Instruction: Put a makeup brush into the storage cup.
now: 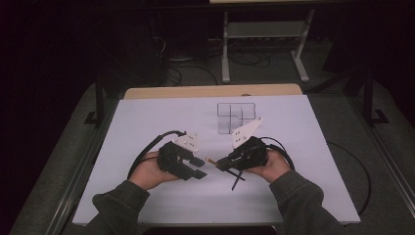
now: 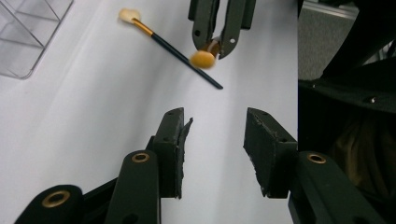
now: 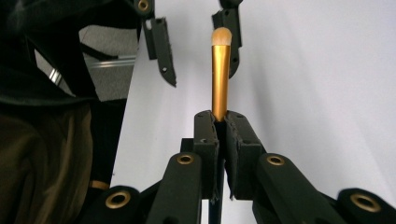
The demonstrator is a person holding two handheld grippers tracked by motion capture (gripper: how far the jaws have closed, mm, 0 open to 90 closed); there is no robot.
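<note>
Room: dark surroundings, a metal frame stand seen beyond the table on grey floor.
Surface: white table top, wooden strip along its far edge.
Right gripper: jaws closed tight on a brush with a gold ferrule; handle is clamped between the pads, pale bristle tip points away from the hand toward the left gripper.
Held brush, position: lifted off the table between the two grippers; its dark handle end is seen sticking out behind the right gripper in the high view.
Left gripper: jaws partly open, nothing between the pads; no contact with the brush tip, which sits just beyond them.
Second brush: black handle, gold band, pale tip; laid flat on the table past the right gripper as seen in the left gripper view.
Clear organiser: transparent compartment box on the table, far side, just behind the right gripper's grey plate.
Hands: both forearms in dark green sleeves, entering from the near edge.
</note>
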